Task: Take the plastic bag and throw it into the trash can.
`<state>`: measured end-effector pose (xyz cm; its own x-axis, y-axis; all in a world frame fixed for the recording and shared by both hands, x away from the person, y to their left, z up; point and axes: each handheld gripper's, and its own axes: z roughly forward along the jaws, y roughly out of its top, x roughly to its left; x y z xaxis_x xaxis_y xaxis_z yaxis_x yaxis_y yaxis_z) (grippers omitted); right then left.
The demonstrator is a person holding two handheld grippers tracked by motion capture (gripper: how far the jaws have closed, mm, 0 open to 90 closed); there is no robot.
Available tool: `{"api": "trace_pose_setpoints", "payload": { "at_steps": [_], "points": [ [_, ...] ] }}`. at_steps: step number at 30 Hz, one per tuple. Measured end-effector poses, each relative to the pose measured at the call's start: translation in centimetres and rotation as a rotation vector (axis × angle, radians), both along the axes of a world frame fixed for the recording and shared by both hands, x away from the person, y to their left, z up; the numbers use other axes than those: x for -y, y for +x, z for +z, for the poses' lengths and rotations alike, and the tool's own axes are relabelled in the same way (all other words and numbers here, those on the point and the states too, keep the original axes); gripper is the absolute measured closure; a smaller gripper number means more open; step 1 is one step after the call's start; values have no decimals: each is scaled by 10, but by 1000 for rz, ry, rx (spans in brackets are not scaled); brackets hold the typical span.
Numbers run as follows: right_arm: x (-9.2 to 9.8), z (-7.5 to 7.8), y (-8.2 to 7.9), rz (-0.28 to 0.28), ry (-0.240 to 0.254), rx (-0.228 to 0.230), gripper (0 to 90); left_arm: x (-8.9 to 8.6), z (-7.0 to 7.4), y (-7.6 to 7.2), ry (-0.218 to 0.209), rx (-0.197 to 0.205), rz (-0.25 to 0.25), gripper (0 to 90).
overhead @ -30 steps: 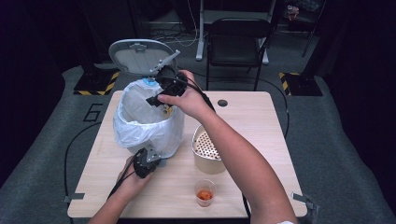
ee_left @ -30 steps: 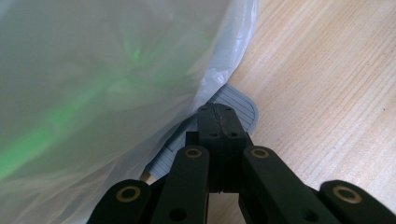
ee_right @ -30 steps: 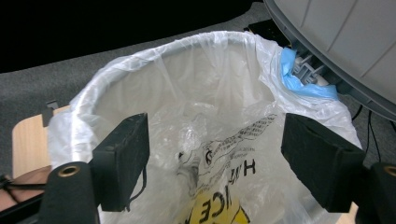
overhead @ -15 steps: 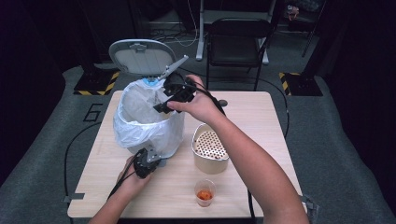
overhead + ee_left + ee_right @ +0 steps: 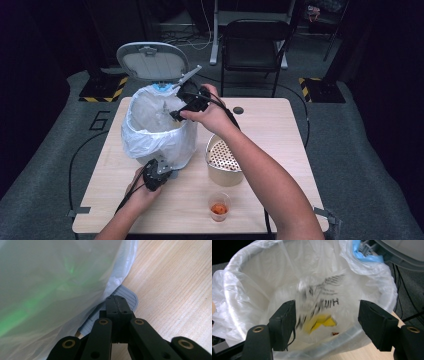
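A pedal bin (image 5: 172, 145) lined with a white plastic bag (image 5: 249, 277) stands on the table's left, its grey lid (image 5: 152, 61) raised. My left gripper (image 5: 117, 300) is shut, with its tips resting on the ribbed grey pedal (image 5: 128, 296) at the bin's foot; from above it sits at the bin's near side (image 5: 162, 172). My right gripper (image 5: 327, 320) hangs over the bin mouth (image 5: 176, 114) and points down into it. Its jaws have just been closing a little and stand wide apart. A blurred clear packet (image 5: 319, 307) with black print and a yellow patch lies between and below them, and no pad presses on it.
A beige perforated pot (image 5: 223, 162) stands right of the bin, and a small clear cup (image 5: 219, 206) with orange contents sits near the table's front edge. A black chair (image 5: 255, 45) stands beyond the table. Cables trail off both sides.
The right hand has shifted slightly right and lower over the bin mouth. The left hand and its gripper have stayed on the pedal, and the lid is still up.
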<state>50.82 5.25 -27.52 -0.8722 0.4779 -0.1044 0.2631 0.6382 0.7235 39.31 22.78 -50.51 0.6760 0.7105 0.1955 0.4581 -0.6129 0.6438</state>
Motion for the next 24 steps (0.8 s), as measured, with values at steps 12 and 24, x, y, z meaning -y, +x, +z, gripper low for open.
{"api": "trace_pose_setpoints", "payload": {
  "at_steps": [12,24],
  "points": [
    [52,10,-14,2,98,-8,308,0,1,0,5,-10,-5,900],
    [93,1,-27,-24,106,17,357,0,1,0,1,-7,1,900]
  ]
}}
